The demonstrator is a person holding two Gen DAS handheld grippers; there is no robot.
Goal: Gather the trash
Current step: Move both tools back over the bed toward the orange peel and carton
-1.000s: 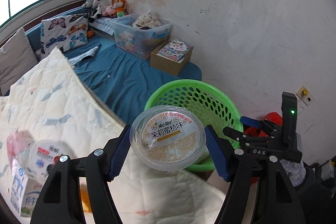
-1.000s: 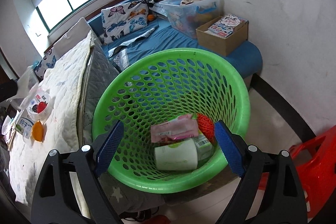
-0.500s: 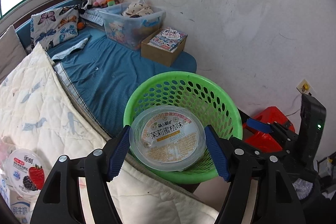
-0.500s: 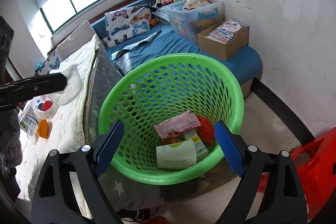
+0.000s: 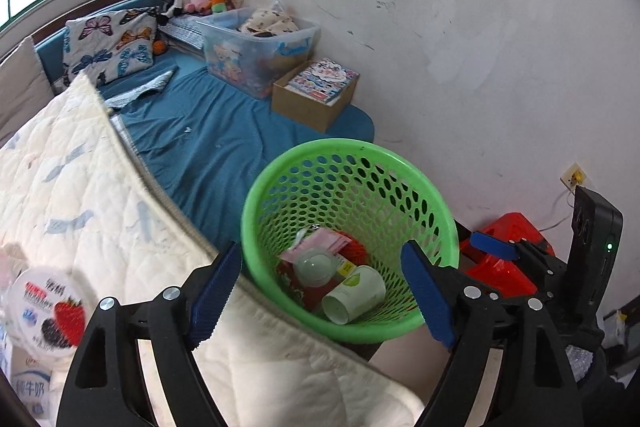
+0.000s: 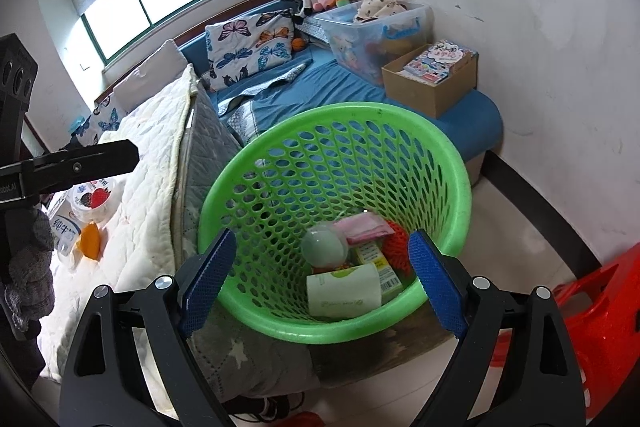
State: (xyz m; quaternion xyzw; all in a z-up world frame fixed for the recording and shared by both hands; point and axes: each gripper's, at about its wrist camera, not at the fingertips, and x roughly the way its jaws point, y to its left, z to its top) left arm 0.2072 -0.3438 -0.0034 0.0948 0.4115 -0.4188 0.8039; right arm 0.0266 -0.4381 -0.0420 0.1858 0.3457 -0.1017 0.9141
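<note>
With both the left claw (image 5: pixel 320 291) and right claw (image 6: pixel 322 281) spread wide and empty above the green basket (image 6: pixel 452 163), where the clear jelly cup (image 6: pixel 323 247) lay atop other trash, remaining bed litter like the yogurt cup (image 5: pixel 48 307) risked sliding off the quilt (image 5: pixel 60 187) if nudged.

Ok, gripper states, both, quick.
Left gripper: open, holding nothing, above the basket.
Right gripper: open, holding nothing.
</note>
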